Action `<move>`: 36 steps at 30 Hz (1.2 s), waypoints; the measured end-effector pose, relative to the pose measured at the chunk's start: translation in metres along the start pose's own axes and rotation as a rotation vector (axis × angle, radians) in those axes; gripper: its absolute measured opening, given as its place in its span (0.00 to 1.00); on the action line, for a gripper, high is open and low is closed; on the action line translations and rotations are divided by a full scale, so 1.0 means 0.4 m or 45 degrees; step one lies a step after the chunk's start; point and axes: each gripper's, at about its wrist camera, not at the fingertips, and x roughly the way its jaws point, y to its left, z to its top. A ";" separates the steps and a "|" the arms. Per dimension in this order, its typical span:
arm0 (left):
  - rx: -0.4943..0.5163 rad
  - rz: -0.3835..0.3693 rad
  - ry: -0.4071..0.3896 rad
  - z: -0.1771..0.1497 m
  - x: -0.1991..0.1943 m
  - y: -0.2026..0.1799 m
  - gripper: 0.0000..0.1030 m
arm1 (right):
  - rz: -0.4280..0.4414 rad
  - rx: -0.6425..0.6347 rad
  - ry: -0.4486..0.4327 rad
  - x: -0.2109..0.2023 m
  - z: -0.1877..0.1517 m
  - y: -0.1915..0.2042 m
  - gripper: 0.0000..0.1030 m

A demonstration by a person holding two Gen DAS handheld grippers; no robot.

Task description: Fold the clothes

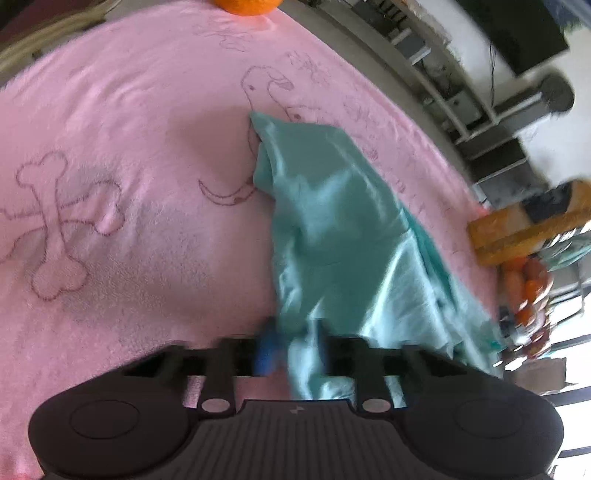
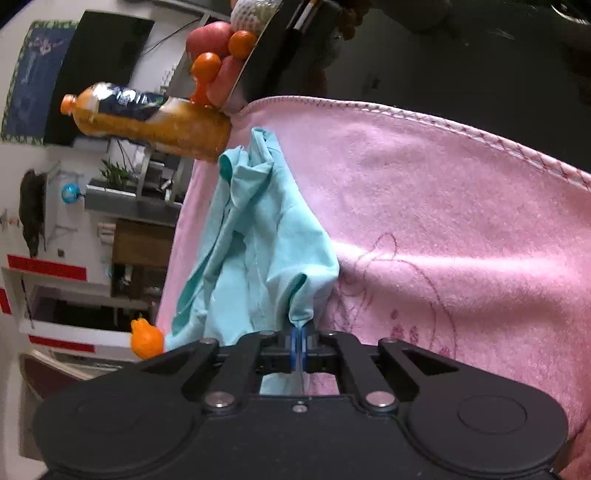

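My left gripper (image 1: 291,347) is clamped on the near end of the teal garment (image 1: 332,236), its blue pads blurred but closed with the cloth running between them and down past the black body. My right gripper (image 2: 300,341) is pinched shut on another gathered point of the same teal garment (image 2: 255,251), the blue pads pressed together with a thin fold of fabric caught between them. From the left wrist, the garment lies on the pink blanket (image 1: 129,184) as a long, narrowing strip, its long axis running away from my pads and leaning slightly left, ending in a pointed corner that lies over a parrot drawing stitched into the blanket. From the right wrist, the cloth is bunched and creased, its long axis running up and to the left from my pads toward the blanket's far corner, near its left edge. Only the left view shows the crossed-bones outline (image 1: 59,225) on the blanket, and an orange fruit (image 1: 245,5) at its far edge. Only the right view shows the blanket's stitched hem, a bottle of orange drink (image 2: 147,122) beside the garment's far end, a dark tray of fruit (image 2: 221,55) beyond it, and a small orange fruit (image 2: 147,338) near my gripper's left side.
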 end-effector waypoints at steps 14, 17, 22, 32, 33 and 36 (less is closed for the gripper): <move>-0.047 -0.020 -0.074 -0.067 -0.099 0.086 0.36 | 0.024 -0.049 -0.009 -0.017 -0.002 0.010 0.03; -0.105 -0.046 -0.076 -0.041 -0.088 0.109 0.36 | 0.034 -0.037 0.004 -0.014 -0.003 0.007 0.04; -0.081 -0.098 -0.052 -0.028 -0.056 0.083 0.40 | 0.036 -0.031 0.020 -0.006 -0.006 0.007 0.04; -0.073 -0.176 -0.058 -0.018 -0.054 0.050 0.23 | 0.045 -0.001 0.036 0.000 -0.007 0.000 0.05; -0.072 -0.208 -0.085 -0.026 -0.067 0.054 0.21 | 0.047 0.004 0.037 0.001 -0.007 -0.001 0.05; -0.056 -0.296 -0.114 -0.041 -0.082 0.058 0.22 | 0.052 0.011 0.048 0.006 -0.007 -0.001 0.06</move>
